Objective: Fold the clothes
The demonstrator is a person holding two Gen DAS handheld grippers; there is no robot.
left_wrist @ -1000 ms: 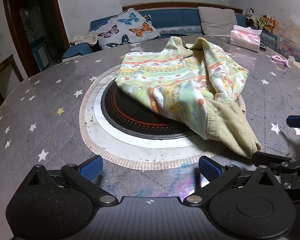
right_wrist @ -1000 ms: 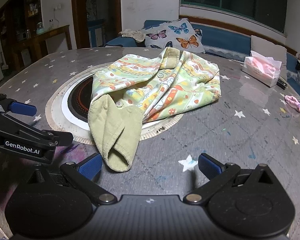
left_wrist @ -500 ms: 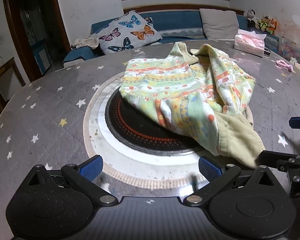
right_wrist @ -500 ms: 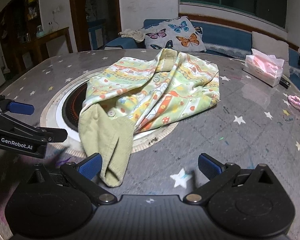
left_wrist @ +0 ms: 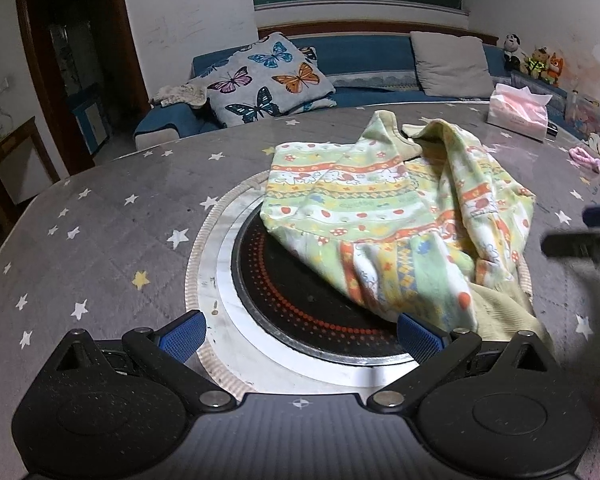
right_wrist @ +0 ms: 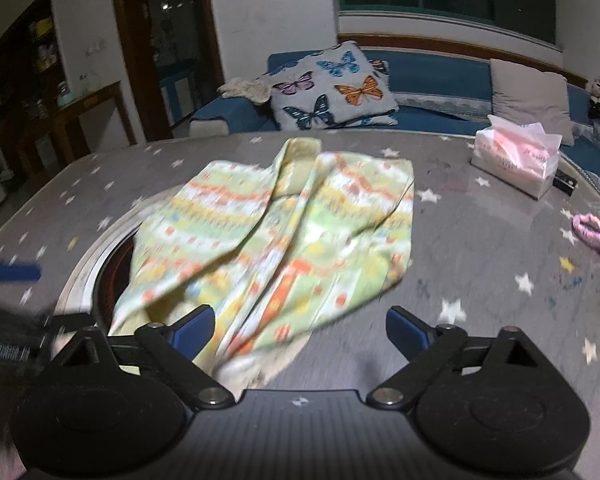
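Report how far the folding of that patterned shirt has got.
Nothing looks folded yet: the shirt lies crumpled over the round hob in the table. Nothing is in hand: the left tongs and right tongs are both open and empty, near the shirt's closest edge. Flattening and every fold are left.

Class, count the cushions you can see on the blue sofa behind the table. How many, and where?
2: the butterfly cushion sits toward the blue sofa's left, the plain grey cushion toward its right. Others may be hidden.
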